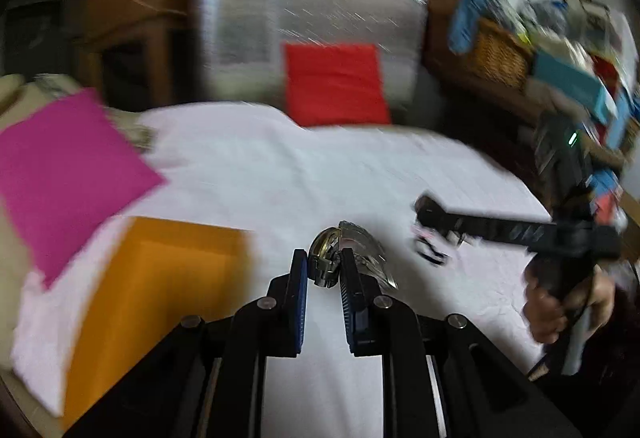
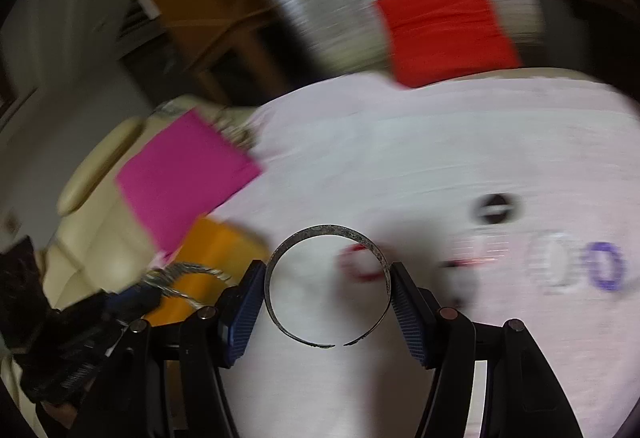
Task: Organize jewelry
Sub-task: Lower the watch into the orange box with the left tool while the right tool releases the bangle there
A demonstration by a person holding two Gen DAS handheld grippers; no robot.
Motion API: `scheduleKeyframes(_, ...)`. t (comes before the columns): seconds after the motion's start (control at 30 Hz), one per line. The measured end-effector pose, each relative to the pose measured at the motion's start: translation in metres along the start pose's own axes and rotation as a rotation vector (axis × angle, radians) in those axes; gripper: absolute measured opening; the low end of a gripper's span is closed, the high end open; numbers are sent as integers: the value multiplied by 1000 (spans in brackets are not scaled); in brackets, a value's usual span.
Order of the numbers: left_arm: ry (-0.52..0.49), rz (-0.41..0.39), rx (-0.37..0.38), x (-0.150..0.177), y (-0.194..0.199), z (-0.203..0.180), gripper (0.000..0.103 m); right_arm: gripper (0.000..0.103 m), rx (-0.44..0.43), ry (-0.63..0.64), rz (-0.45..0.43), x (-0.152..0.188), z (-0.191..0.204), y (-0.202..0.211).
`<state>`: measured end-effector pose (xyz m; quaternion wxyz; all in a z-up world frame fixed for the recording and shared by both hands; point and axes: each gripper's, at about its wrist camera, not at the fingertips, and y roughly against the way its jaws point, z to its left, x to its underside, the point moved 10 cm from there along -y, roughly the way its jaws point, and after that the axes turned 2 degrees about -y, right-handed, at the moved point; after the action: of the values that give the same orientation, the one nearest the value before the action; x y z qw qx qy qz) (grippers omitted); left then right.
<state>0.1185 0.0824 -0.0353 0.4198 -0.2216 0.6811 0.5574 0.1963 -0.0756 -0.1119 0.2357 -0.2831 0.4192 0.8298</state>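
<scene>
In the left wrist view my left gripper (image 1: 324, 258) is shut on a silver metal bracelet (image 1: 360, 254), held above the white cloth (image 1: 280, 178). In the right wrist view my right gripper (image 2: 328, 270) is shut on a dark open metal bangle (image 2: 324, 229), with its pads pressing on both sides. A red ring (image 2: 360, 264), a black round piece (image 2: 496, 208), a white ring (image 2: 560, 266) and a purple ring (image 2: 606, 264) lie blurred on the cloth to the right. The left gripper (image 2: 132, 298) and its silver piece (image 2: 180, 274) show at lower left.
Three coloured sheets lie on the cloth: pink (image 1: 72, 174) at the left, orange (image 1: 160, 298) near the front left, red (image 1: 336, 82) at the far edge. A hand (image 1: 560, 302) holds the right gripper (image 1: 432, 222). A cream chair (image 2: 92, 222) stands left of the table.
</scene>
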Motion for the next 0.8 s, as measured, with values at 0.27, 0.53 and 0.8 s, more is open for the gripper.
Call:
scheduleKeyframes(0.27, 97, 55, -264, 54, 56, 133, 17, 65, -90, 145, 103, 22, 139, -101)
scheduleKeyframes(0.53, 186, 150, -275, 128, 11, 152, 21, 69, -33, 107, 204, 44, 143, -173)
scheduleKeyframes(0.8, 162, 72, -304, 140, -14, 129, 68, 76, -27, 57, 119, 17, 104, -136)
